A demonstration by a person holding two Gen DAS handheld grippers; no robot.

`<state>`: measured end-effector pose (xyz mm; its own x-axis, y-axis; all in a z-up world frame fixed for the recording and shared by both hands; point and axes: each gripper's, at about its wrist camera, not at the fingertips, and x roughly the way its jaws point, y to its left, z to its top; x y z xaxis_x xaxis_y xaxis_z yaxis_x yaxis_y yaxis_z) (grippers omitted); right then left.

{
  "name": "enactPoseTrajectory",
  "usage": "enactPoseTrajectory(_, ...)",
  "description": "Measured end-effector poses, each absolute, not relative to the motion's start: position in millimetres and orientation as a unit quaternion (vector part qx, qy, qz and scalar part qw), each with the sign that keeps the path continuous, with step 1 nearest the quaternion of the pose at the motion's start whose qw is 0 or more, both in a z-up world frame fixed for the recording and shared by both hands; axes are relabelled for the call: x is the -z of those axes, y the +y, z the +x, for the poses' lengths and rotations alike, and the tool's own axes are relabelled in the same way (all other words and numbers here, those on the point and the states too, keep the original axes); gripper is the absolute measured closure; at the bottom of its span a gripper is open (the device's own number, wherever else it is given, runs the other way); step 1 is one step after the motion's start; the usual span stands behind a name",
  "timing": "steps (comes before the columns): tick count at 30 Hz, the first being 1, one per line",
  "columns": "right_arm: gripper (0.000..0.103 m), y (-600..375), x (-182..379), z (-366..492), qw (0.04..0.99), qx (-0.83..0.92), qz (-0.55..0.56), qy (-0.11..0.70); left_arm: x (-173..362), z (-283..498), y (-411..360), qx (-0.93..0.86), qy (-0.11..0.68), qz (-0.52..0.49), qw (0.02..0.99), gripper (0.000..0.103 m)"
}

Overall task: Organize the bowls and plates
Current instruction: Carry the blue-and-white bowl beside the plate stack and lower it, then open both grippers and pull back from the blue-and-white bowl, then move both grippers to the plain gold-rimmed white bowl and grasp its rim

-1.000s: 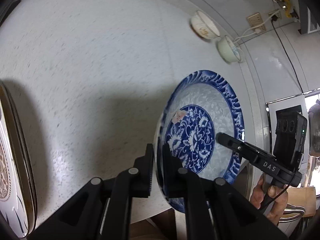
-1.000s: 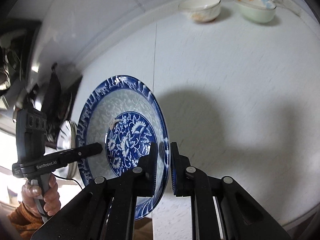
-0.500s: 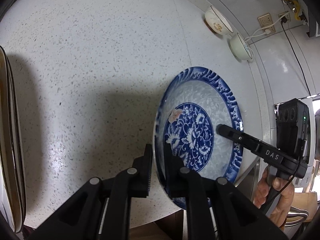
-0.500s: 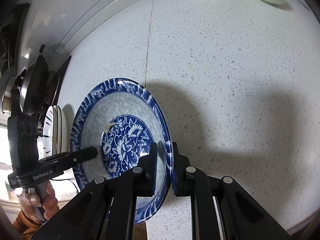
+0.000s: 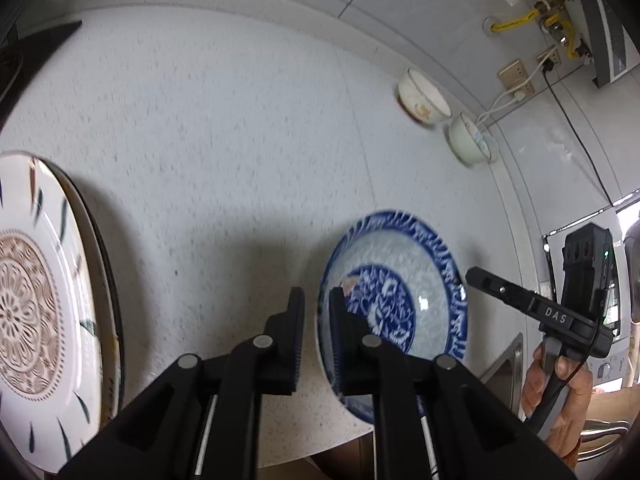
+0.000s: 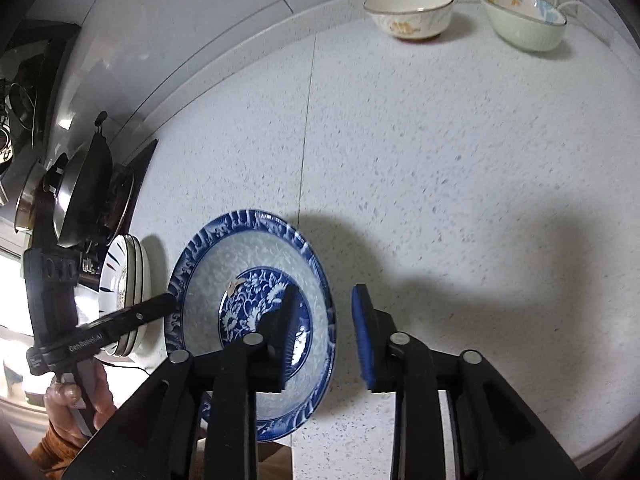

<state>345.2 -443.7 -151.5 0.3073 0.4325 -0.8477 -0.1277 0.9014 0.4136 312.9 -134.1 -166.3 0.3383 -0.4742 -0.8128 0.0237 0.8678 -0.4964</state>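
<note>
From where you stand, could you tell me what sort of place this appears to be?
Most likely a home kitchen: a speckled stone countertop against a tiled wall, pans on a stove to the left, and two bowls beside wall sockets.

Blue-and-white plate (image 6: 256, 280): floral centre, wave-pattern rim, small pale fleck near middle; lies near countertop's front edge.
Stacked plates (image 5: 36, 304): white, brown lace medallion, dark rim dashes; left of blue plate, apart.
Cream bowl (image 6: 409, 12): upright, by back wall.
Pale green bowl (image 6: 522, 18): tilted, beside cream bowl.
</note>
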Motion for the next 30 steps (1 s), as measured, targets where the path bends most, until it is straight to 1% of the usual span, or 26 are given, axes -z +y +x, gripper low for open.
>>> enactPoseTrajectory(1, 0.075, -446.8, 148.8, 345.5, 0.800, -0.173, 0.136, 0.558, 159.7, 315.1, -134.9, 0.158, 0.548, -0.204, 0.795, 0.088)
enactPoseTrajectory(3, 0.073, -452.2, 144.7, 345.9, 0.805, -0.169, 0.144, 0.550, 152.1, 323.5, -140.3, 0.165, 0.547, -0.205, 0.795, 0.069)
enactPoseTrajectory(6, 0.070, -468.6, 138.7, 348.7, 0.815, -0.153, 0.152, 0.537, 140.8, 340.3, -158.4, 0.182, 0.548, -0.201, 0.791, 0.061)
enactPoseTrajectory(7, 0.070, -473.7, 137.2, 350.1, 0.817, -0.150, 0.156, 0.534, 138.3, 346.8, -164.8, 0.188, 0.550, -0.201, 0.788, 0.060)
enactPoseTrajectory(11, 0.068, -499.4, 128.9, 360.8, 0.825, -0.138, 0.178, 0.519, 131.7, 378.6, -187.2, 0.198, 0.560, -0.195, 0.780, 0.059)
enactPoseTrajectory(14, 0.064, -513.8, 124.4, 373.6, 0.828, -0.135, 0.196, 0.508, 126.9, 411.3, -206.6, 0.197, 0.563, -0.180, 0.782, 0.059)
enactPoseTrajectory(17, 0.061, -526.9, 123.5, 393.2, 0.828, -0.132, 0.217, 0.500, 129.0, 452.9, -224.0, 0.193, 0.573, -0.169, 0.778, 0.059)
enactPoseTrajectory(19, 0.056, -531.7, 125.1, 410.2, 0.827, -0.130, 0.231, 0.496, 132.7, 483.9, -236.2, 0.192, 0.578, -0.164, 0.776, 0.059)
enactPoseTrajectory(21, 0.055, -536.1, 125.8, 428.7, 0.824, -0.127, 0.246, 0.494, 137.0, 514.1, -245.2, 0.190, 0.580, -0.160, 0.776, 0.059)
enactPoseTrajectory(24, 0.051, -541.0, 125.8, 456.3, 0.828, -0.116, 0.249, 0.489, 143.9, 555.9, -257.8, 0.185, 0.581, -0.152, 0.778, 0.059)
enactPoseTrajectory(30, 0.051, -544.5, 133.7, 519.9, 0.823, -0.110, 0.273, 0.486, 157.4, 619.5, -276.3, 0.183, 0.579, -0.155, 0.779, 0.059)
